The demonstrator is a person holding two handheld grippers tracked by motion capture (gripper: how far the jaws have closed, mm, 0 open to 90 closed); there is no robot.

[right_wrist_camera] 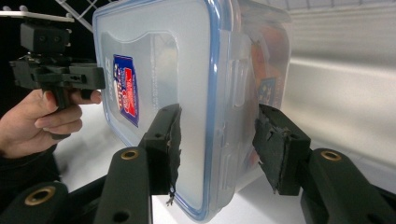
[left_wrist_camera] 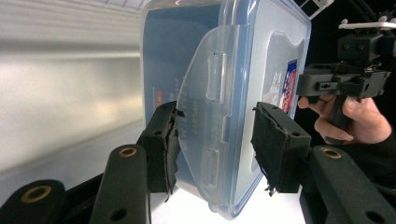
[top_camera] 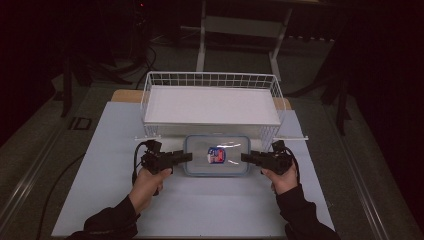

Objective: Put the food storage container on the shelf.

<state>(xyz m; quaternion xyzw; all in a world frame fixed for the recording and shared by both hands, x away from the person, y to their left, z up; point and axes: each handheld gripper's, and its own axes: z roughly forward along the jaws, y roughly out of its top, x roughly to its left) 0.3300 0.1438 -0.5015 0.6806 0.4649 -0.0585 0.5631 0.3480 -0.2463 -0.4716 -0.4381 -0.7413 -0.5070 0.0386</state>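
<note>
A clear plastic container (top_camera: 216, 156) with a blue-rimmed snap lid and a red and blue label lies flat, just in front of the wire basket. My left gripper (top_camera: 187, 157) is shut on its left end. In the left gripper view the pads (left_wrist_camera: 166, 140) clamp the container (left_wrist_camera: 233, 70) across lid and base at the latch. My right gripper (top_camera: 245, 158) is shut on the right end. In the right gripper view its pads (right_wrist_camera: 163, 144) squeeze the container (right_wrist_camera: 187, 70) the same way. Each gripper view also shows the other hand and its gripper beyond the box.
A white wire basket (top_camera: 210, 75) with a flat white floor stands right behind the container, its front wall close to it. The pale table sheet (top_camera: 200, 205) spreads out toward the person. The floor around the table is dark, with cables at the left.
</note>
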